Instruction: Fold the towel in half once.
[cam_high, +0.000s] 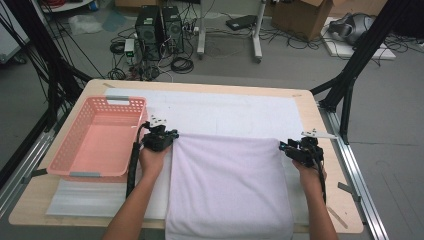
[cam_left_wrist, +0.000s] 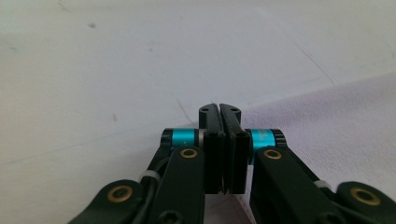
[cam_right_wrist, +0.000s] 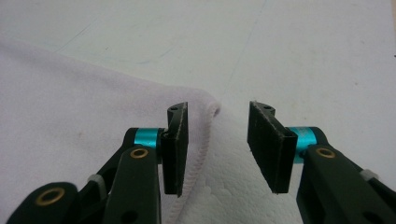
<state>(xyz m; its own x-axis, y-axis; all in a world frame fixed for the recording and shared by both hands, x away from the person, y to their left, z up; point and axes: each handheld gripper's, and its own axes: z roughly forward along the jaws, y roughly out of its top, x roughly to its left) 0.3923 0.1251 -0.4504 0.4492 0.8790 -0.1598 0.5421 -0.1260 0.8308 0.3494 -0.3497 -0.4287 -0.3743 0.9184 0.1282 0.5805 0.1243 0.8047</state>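
The pale lilac towel (cam_high: 227, 185) is lying flat on the white mat (cam_high: 235, 112), its near edge hanging off the table. Your left gripper (cam_high: 170, 135) is sitting pressed together at its far-left corner; whether it is pinching cloth, I cannot tell. Your right gripper (cam_right_wrist: 217, 140) is standing spread over the far-right corner. The pink basket (cam_high: 75, 165) is sitting left.

Towel (cam_high: 227, 185) on mat (cam_high: 235, 112), centre-front, overhanging table (cam_high: 320, 125) near edge; basket (cam_high: 100, 137) left of towel.
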